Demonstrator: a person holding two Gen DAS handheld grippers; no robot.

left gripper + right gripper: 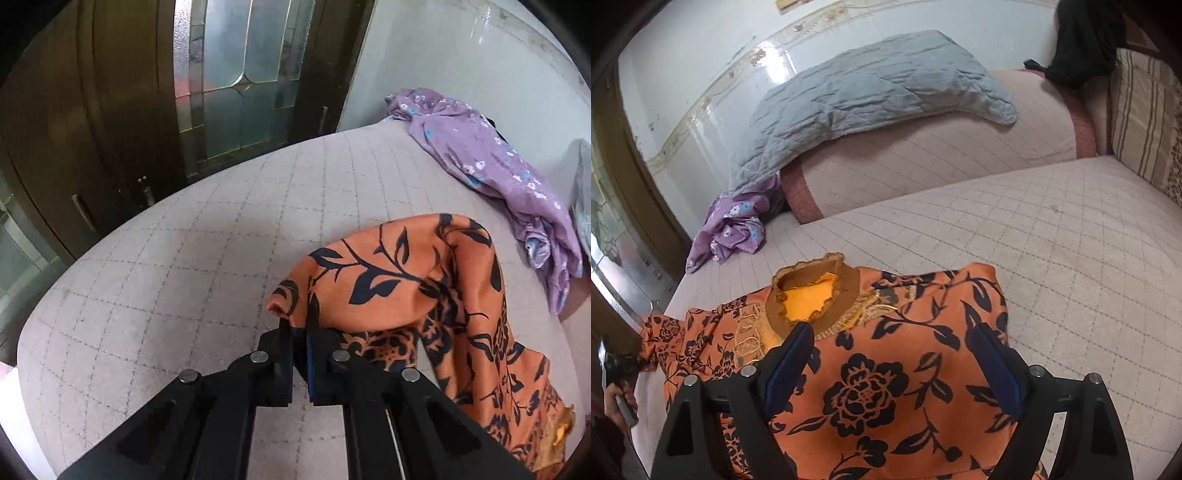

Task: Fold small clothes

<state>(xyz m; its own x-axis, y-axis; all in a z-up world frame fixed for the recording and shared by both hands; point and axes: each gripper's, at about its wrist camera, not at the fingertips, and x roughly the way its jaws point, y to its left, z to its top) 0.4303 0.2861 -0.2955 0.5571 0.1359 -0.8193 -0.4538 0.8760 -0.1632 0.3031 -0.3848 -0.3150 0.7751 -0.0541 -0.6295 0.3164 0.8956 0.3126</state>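
1. Nearest the right wrist camera, the right gripper (890,363) hovers with its blue-padded fingers (790,354) spread wide over the chest of the orange top with black floral print (886,369), holding nothing.
2. The top lies on the pale quilted mattress (1071,240), its brown ribbed collar (812,291) pointing away from the camera and one sleeve already turned in at the right.
3. The left gripper (298,332) has its fingers pressed together on the end of the other sleeve (365,280), which is lifted clear of the mattress.
4. Risk, as I judge it: the pinch takes only a little cloth at the sleeve's end, so a quick pull could slip it free, or drag the unpinned body askew and spoil the fold.
5. Farther off, a crumpled purple flowered garment (735,229) lies near the mattress edge.
6. Beyond it, a grey quilted blanket (868,85) drapes over a pink bolster (960,147) by the wall.
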